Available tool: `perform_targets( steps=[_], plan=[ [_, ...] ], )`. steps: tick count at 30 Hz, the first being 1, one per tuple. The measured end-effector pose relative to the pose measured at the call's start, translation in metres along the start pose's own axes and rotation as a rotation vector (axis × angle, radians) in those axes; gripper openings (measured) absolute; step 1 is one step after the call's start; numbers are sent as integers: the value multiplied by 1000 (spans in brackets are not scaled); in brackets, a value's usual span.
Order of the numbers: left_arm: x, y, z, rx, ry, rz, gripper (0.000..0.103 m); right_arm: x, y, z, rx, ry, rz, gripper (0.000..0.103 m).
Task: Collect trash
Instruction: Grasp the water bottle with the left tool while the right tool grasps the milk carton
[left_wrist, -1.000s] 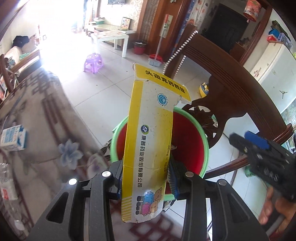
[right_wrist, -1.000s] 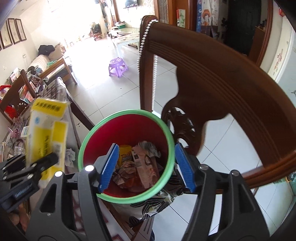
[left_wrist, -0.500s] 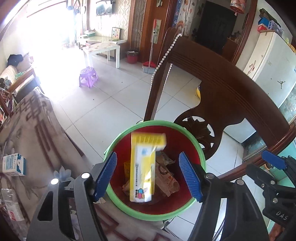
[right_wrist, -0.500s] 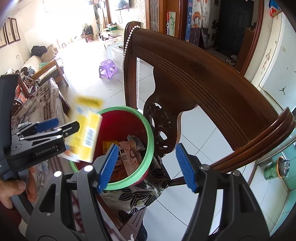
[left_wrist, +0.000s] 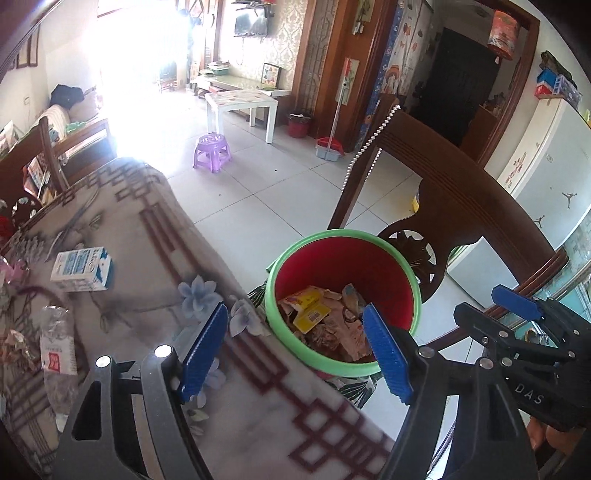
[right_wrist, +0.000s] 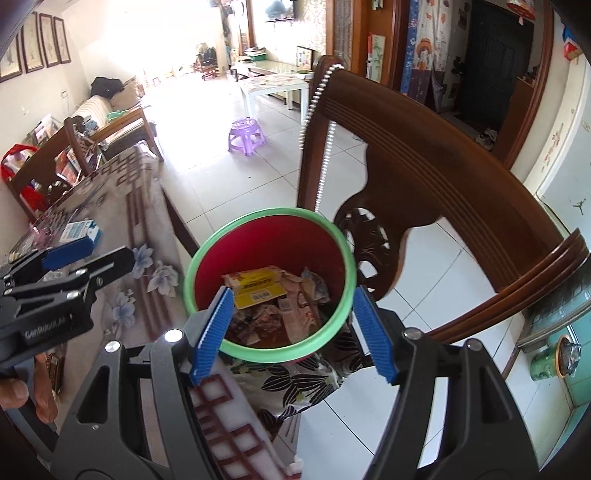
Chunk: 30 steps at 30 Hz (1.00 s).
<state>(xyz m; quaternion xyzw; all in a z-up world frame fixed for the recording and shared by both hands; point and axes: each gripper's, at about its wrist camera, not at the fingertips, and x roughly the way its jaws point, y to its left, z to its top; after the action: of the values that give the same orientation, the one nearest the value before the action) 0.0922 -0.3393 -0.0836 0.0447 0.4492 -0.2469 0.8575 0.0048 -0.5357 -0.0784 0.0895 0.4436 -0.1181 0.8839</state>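
The flattened yellow cardboard box (right_wrist: 255, 286) lies inside the red plastic bin with a green rim (left_wrist: 314, 360), atop other scraps. Both the left gripper (left_wrist: 295, 350) and right gripper (right_wrist: 293, 330) gape empty. Left of the bin, a blue-white carton (left_wrist: 81, 269) and crushed clear bottle (left_wrist: 57, 352) seemingly remain uncollected

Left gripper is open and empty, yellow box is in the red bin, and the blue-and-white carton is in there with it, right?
Not the carton. The left wrist view shows the blue-and-white carton lying on the table. The left gripper is open and empty; the yellow box is in the red bin.
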Motion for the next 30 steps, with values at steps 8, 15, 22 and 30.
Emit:
perform_targets(
  steps=[8,15,22,30],
  plan=[
    [-40,59,-35,-100,-20,70,74,-7,57,-9,-77,7,57,65],
    [-60,128,-86,-204,25,167,76,-11,110,-27,-135,38,102,68],
    [-63,214,-130,-319,92,279,76,-12,160,-52,-167,86,145,69],
    [-16,266,-93,-265,95,310,81,-14,197,-69,-183,121,167,71]
  ],
)
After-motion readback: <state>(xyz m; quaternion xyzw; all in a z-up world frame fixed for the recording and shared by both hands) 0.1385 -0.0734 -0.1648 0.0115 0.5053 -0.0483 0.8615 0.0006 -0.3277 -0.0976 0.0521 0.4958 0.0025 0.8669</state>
